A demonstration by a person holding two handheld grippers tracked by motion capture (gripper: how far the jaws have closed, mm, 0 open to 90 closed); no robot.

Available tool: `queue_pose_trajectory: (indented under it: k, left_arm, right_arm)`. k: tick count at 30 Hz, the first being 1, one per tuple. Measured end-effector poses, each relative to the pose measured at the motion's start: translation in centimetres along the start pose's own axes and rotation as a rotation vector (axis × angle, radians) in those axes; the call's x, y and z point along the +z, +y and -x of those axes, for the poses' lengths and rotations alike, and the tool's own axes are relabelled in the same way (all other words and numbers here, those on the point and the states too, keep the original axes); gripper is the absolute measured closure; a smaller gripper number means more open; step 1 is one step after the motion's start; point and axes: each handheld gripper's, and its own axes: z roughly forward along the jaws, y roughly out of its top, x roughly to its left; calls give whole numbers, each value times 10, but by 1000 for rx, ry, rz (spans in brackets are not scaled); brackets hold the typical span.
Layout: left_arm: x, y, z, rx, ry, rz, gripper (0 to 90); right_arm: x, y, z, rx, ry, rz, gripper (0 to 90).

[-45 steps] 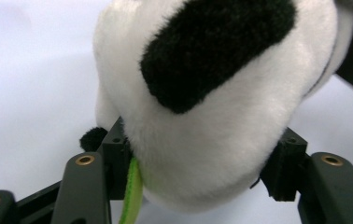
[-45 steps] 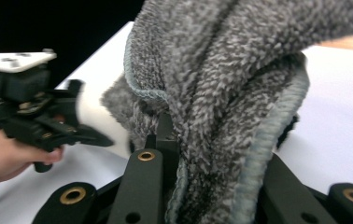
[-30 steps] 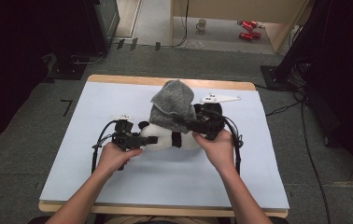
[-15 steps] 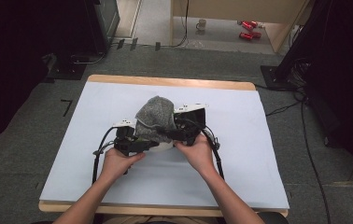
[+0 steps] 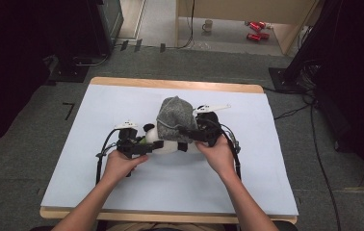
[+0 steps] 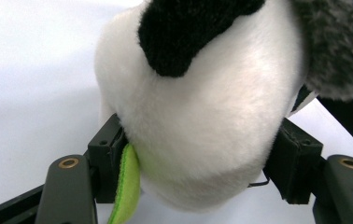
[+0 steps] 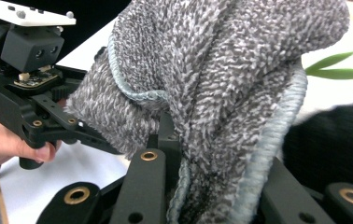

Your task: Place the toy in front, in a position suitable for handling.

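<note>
A black-and-white panda plush lies mid-table, with a grey knitted hat draped over its top. My left gripper comes in from the left. Its jaws have just been opening, but the plush still sits between them, touching both pads. A green felt piece sits against the left jaw. My right gripper is shut on the hat's rim, its jaws closed on the knit fabric. The right gripper view also shows the left gripper in its hand.
The white mat covers the wooden table, with bare mat on all sides of the plush. On the floor beyond are red cans and a mug. Cables run along the floor on the right.
The right gripper has brought the grey hat down and toward the left gripper, so it hangs lower over the panda. The left hand has barely moved.
</note>
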Motion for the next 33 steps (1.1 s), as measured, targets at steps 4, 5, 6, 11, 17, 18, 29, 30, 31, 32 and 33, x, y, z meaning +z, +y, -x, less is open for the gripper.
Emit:
queue_pose_trajectory:
  k: [4, 5, 6, 11, 17, 18, 29, 30, 31, 32, 33]
  left_arm:
    - [1, 3, -3, -17, -5, 5, 326]
    - [2, 4, -3, -22, -8, 3, 326]
    - [2, 4, -4, -28, -8, 5, 325]
    - [4, 5, -8, -57, -20, 16, 323]
    - [4, 5, -8, -51, -17, 14, 321]
    - [3, 4, -8, -49, -16, 14, 321]
    - [3, -2, -1, -33, 13, 37, 311]
    - [3, -3, 1, -27, 18, 36, 311]
    - [2, -4, 3, -20, 26, 39, 310]
    - [2, -5, 5, -18, 32, 41, 310]
    - [2, -6, 8, -15, 39, 42, 310]
  right_arm:
    - [-14, -1, 12, 34, -22, 28, 780]
    - [-18, -2, 16, 47, -26, 38, 780]
    - [-24, -3, 21, 66, -33, 49, 780]
    - [-43, -8, 42, 126, -89, 84, 772]
    - [-53, -13, 59, 169, -151, 90, 772]
    - [-55, -12, 58, 155, -175, 83, 775]
    - [-52, 15, 9, 106, 66, 173, 776]
    - [-47, 16, 3, 99, 89, 167, 776]
    - [-41, 17, -2, 87, 106, 160, 775]
    - [-34, 17, -8, 72, 116, 149, 776]
    - [-27, 17, -13, 54, 119, 137, 776]
